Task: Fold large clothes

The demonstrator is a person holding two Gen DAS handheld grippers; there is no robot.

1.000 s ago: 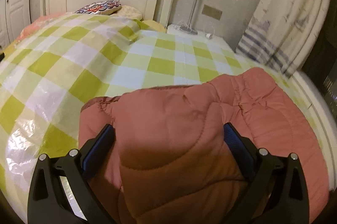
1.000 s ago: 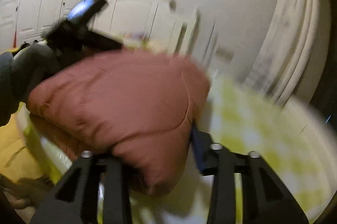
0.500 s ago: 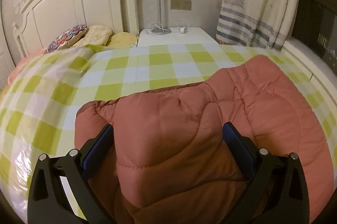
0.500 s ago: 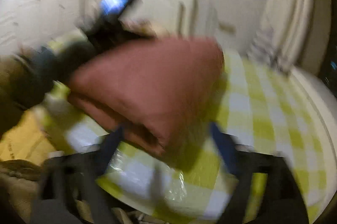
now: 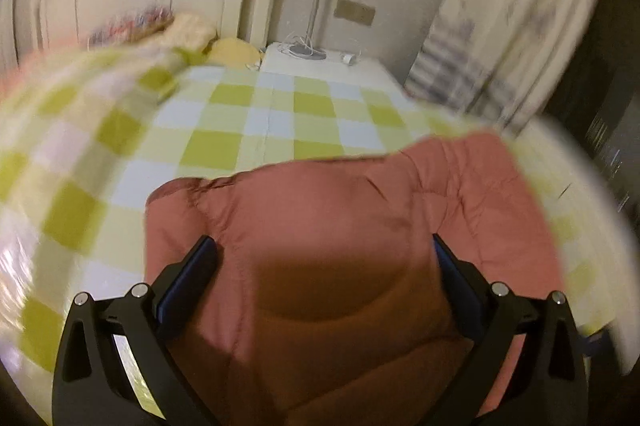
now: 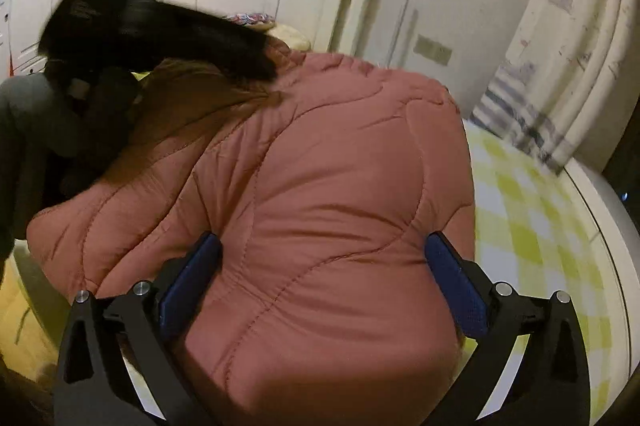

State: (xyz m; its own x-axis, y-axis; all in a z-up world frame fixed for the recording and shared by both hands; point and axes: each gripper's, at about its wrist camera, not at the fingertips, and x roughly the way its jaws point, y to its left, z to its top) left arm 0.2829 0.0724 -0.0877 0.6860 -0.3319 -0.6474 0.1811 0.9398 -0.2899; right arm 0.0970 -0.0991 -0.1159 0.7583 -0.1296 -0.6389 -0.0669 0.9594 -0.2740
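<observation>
Step in hand, as judged: a fold of the quilted red jacket (image 5: pixel 360 246) is being carried or set, with both tongs engaged on the padded bulk. The garment lies on the bed (image 5: pixel 256 130), on its green-checked cover, at the near side and toward the right edge in the left wrist view.

Left tongs (image 5: pixel 325 250): set wide, a thick roll of jacket filling the gap. Both blue pads appear to press into the fabric, so I judge them clamped on the bundle rather than merely straddling it.

Right tongs (image 6: pixel 323 246): likewise wide, with a padded mass of the jacket (image 6: pixel 328 186) bulging between the pads and touching both. In this view the left tongs (image 6: pixel 168 34) show at far left, meeting the jacket's upper edge; the contact itself is blurred.

Next move, as judged: lay the held portion flat on the cover, align the edges, then release. The filling is springy, so the fold will likely need pressing down before letting go.
</observation>
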